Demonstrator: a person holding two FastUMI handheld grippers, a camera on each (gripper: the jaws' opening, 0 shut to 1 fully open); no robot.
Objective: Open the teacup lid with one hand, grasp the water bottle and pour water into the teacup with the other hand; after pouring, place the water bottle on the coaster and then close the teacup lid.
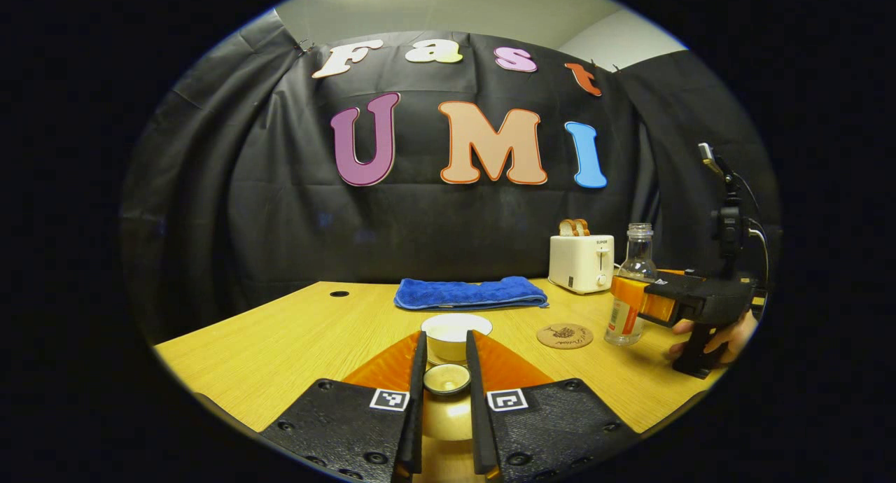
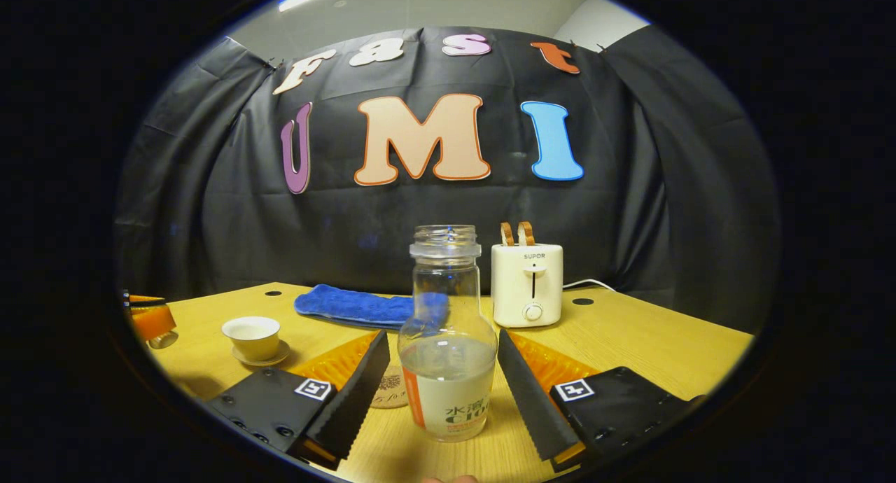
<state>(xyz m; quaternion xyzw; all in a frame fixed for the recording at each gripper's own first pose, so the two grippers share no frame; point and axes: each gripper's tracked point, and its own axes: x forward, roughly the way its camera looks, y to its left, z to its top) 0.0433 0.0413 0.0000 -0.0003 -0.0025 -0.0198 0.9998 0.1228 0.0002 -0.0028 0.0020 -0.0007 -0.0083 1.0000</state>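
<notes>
Nearest the front edge of the bench, the left gripper holds the small lid between its narrowly parted fingers (contact on both sides looks likely but cannot be confirmed), with the uncovered teacup on its saucer just beyond. Toward the right edge, the right gripper stands wide open around the water bottle, neither finger touching, the coaster just beside it. The grasp is best closed squarely on the labelled lower body; the bottle stands upright, long axis vertical, open mouth upward.
</notes>
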